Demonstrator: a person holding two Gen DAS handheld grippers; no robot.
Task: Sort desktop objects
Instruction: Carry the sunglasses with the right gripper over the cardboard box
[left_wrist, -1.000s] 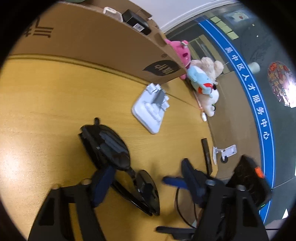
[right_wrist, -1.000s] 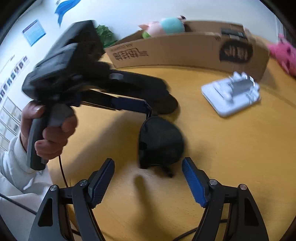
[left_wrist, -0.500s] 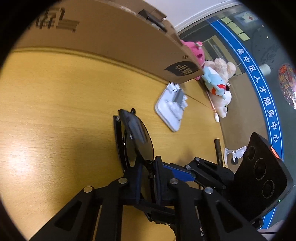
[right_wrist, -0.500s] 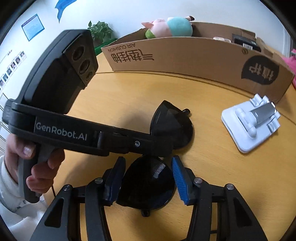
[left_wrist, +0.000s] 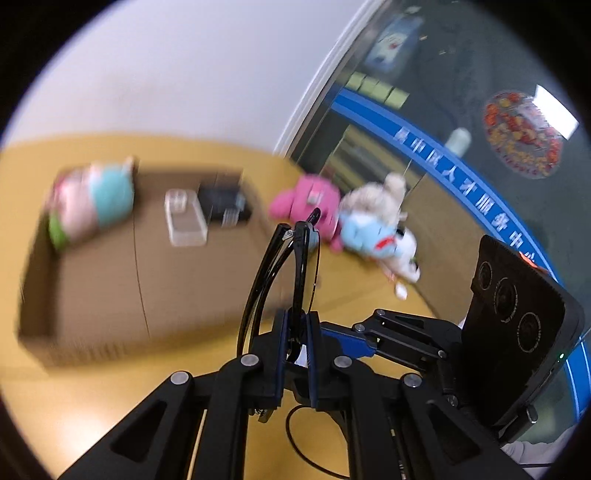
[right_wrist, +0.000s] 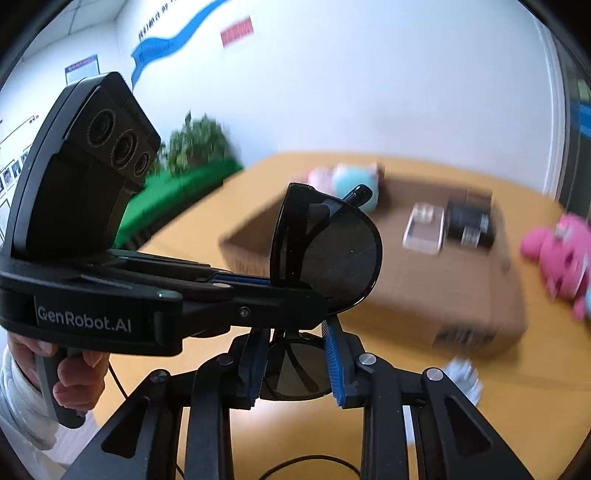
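Note:
Black sunglasses (left_wrist: 301, 266) hang in the air above the yellow table (left_wrist: 55, 406), held between both grippers. My left gripper (left_wrist: 295, 339) has its jaws closing tight on the edge of one dark lens, pads pressing it. In the right wrist view that lens (right_wrist: 340, 258) stands upright, and the left gripper (right_wrist: 280, 284) reaches in from the left. My right gripper (right_wrist: 295, 362) has its jaws closing on the lower lens (right_wrist: 295, 376), blue pads against both sides. A person's hand (right_wrist: 74, 369) grips the left handle.
An open cardboard box (left_wrist: 110, 295) lies beyond, holding a pink and teal plush (left_wrist: 92, 199), a clear case (left_wrist: 184, 218) and a black box (left_wrist: 221, 206). Plush toys (left_wrist: 373, 236) lie to its right. A white stand (right_wrist: 461, 373) sits on the table.
Both grippers went from open around the sunglasses on the table to shut on a lens each. Both then rose, lifting the sunglasses clear of the table.

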